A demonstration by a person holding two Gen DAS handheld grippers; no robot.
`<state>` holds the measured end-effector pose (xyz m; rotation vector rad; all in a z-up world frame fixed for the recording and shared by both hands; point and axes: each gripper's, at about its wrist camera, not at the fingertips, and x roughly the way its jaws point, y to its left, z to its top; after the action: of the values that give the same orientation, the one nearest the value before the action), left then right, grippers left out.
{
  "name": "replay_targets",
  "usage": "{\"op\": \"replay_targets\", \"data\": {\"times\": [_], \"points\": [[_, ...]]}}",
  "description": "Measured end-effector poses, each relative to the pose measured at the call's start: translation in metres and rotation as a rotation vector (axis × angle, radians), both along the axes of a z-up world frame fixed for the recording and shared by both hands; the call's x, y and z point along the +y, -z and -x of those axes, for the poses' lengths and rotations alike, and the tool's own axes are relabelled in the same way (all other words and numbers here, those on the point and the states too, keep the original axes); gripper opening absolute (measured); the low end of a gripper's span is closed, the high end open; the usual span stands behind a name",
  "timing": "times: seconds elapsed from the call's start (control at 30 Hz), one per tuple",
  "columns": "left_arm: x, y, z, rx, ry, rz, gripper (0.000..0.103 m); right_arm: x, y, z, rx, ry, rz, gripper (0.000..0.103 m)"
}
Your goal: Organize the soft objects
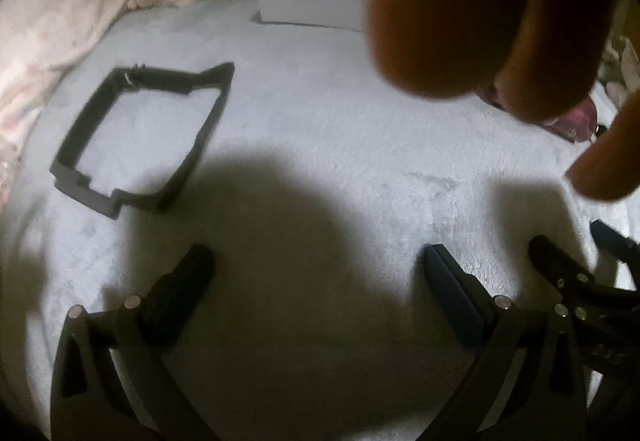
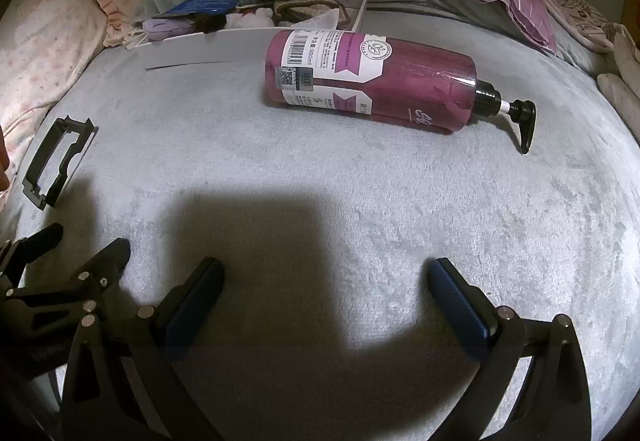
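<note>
We hold both grippers, left (image 1: pixel 316 273) and right (image 2: pixel 326 283), low over the bed's near edge, jaws wide and empty; the soft items sit in the white tray (image 2: pixel 192 51) toward the far-left corner; the bottle (image 2: pixel 372 79) lies mid-bed.

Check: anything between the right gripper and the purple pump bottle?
Nothing: right wrist view shows only bare grey blanket between right gripper and purple pump bottle.

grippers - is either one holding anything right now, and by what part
Nothing is held. The left gripper and right gripper are both open over the grey blanket; the purple pump bottle lies untouched.
</note>
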<state>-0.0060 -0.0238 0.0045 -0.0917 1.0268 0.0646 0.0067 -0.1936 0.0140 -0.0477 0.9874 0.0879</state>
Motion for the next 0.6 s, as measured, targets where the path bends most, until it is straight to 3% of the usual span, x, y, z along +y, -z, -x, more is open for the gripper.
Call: {"op": "replay_targets", "data": {"times": [0.6], "points": [[-0.0026, -0.0006, -0.0056, -0.008, 0.008, -0.052, 0.103, -0.0001, 0.0001, 0.0002, 0.000, 0.000, 0.001, 0.103]]}}
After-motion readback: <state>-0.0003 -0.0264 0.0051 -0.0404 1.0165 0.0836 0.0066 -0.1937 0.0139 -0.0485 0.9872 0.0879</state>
